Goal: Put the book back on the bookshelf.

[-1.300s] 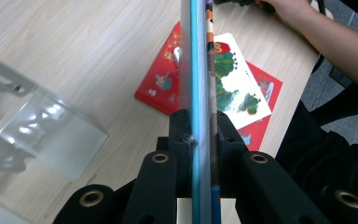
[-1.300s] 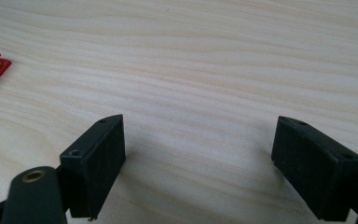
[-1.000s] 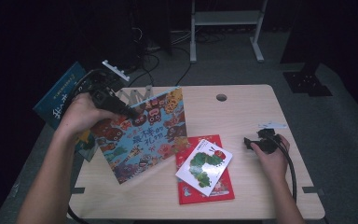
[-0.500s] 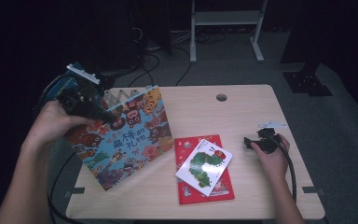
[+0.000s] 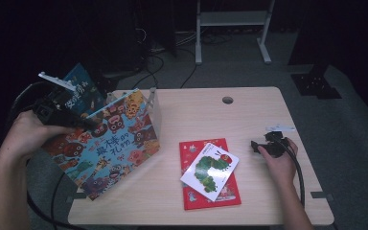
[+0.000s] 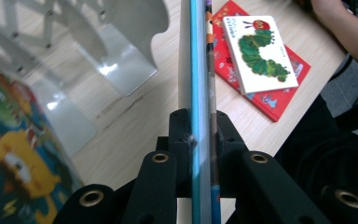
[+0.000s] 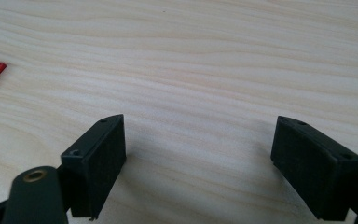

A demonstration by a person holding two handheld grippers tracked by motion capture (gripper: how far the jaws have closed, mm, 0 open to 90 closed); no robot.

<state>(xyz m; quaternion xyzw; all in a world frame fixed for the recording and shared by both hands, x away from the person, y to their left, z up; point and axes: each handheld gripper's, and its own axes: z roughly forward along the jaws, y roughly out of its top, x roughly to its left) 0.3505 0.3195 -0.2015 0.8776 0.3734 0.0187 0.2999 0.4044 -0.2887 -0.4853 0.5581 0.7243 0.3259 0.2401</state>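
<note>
Item 1. Left gripper (image 5: 84, 123), held at the table's left edge. Its jaws were clamped on the edge of a large animal picture book (image 5: 108, 143), as the left gripper view showed, with the book's thin blue-edged spine (image 6: 200, 93) rising between them. The book stood tilted over the left part of the table (image 5: 258, 103), its colourful cover facing the near side.

Item 2. Dark blue book (image 5: 79, 88), just behind the gripper at the far left, standing upright.

Item 3. Clear acrylic book stand (image 5: 152, 103), on the table just beside the picture book's far right corner; its pale curved panels (image 6: 121, 56) appeared in the left gripper view.

Item 4. Red book (image 5: 210, 175), flat on the table at centre near. A white caterpillar book (image 5: 210, 170) lay on top of it, turned at an angle.

Item 5. Right gripper (image 5: 255, 146), resting on the table right of the red book and apart from it. Its jaws stood wide apart over bare wood (image 7: 191, 70), holding nothing.
</note>
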